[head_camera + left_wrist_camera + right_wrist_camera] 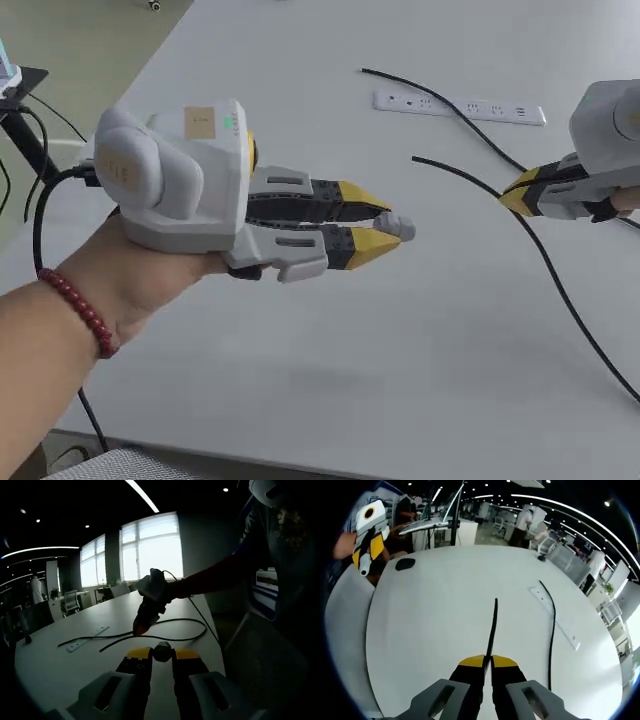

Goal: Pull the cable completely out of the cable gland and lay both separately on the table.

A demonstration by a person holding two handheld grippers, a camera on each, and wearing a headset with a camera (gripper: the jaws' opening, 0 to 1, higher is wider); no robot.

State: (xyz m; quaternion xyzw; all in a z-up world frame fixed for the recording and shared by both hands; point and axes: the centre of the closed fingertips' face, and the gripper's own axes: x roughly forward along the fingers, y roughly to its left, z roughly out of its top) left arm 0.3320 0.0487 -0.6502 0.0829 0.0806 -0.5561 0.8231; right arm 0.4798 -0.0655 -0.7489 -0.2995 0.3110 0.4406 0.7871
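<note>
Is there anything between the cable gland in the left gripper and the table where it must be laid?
Nothing visible. The left gripper holds the cable gland over bare table; the black cable and the power strip lie farther off, toward the right gripper.

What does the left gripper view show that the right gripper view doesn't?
Left gripper view: the grey cable gland close up, pinched between the left gripper tongs, with bright windows beyond the right gripper. Right gripper view: the black cable close up, clamped in that gripper's shut tongs and running ahead to its free end, with the left gripper seen from the front. Shared: the white table, the power strip, the cable.
</note>
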